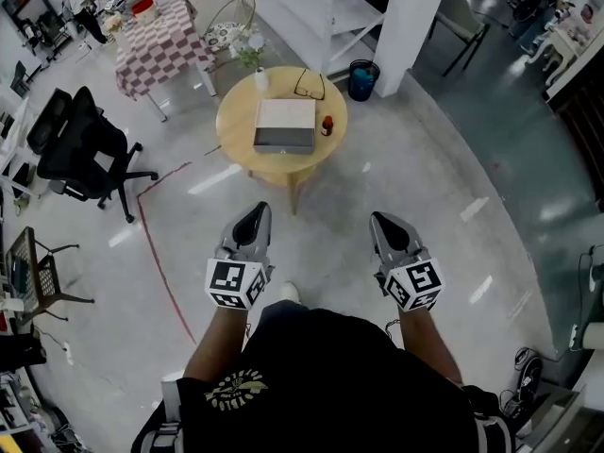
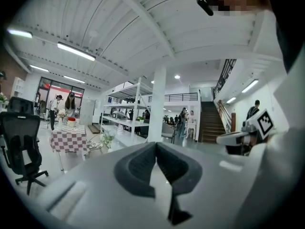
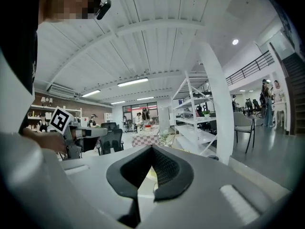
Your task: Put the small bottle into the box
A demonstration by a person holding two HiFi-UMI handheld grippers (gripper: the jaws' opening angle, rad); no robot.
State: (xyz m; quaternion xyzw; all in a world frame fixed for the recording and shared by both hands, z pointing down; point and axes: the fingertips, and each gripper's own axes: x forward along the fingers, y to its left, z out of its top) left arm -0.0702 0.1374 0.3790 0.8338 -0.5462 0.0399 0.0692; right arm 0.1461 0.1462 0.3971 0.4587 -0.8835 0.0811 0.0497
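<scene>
Left tongs (image 1: 257, 213), right tongs (image 1: 384, 221): small bottle (image 1: 327, 125) well ahead.

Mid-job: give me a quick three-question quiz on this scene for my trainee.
1. True or false: the bottle is already inside the box.
2. In the head view, what lies on the table just beyond the box? A) glasses B) a mug C) a laptop
3. Fill in: the jaws of the left tool and the right tool are both ____.
Key: 1 false, it stands on the table right of the box; 2 A; 3 shut, with nothing between them.
</scene>
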